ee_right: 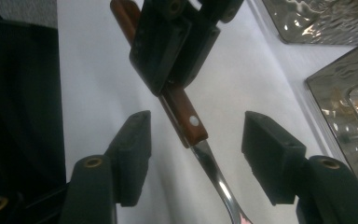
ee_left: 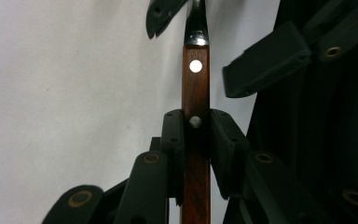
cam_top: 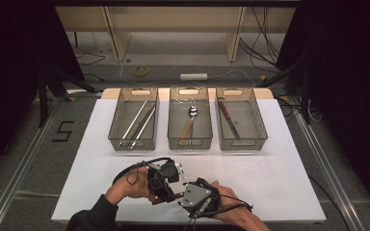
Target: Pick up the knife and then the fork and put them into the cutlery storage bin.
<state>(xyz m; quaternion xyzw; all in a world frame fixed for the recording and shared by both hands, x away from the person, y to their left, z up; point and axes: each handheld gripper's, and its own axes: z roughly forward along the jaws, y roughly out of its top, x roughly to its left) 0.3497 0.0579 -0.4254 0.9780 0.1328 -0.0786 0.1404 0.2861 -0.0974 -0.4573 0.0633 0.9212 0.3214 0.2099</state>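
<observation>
over the white table my left gripper squeezes a wooden-handled tool; my right gripper gapes around it, not touching.

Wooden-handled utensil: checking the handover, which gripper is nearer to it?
Left. The left gripper is clamped on the utensil's wooden handle; the right gripper straddles its metal neck, jaws open, untouching.

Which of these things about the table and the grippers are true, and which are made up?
1. The left gripper clamps a wooden utensil handle. True.
2. The right gripper is squeezing that handle. False: its jaws stand apart on either side, not touching.
3. Three baskets sit on the white table. True.
4. The middle basket holds chopsticks. False: it holds a spoon; the chopsticks lie in the left basket.
</observation>
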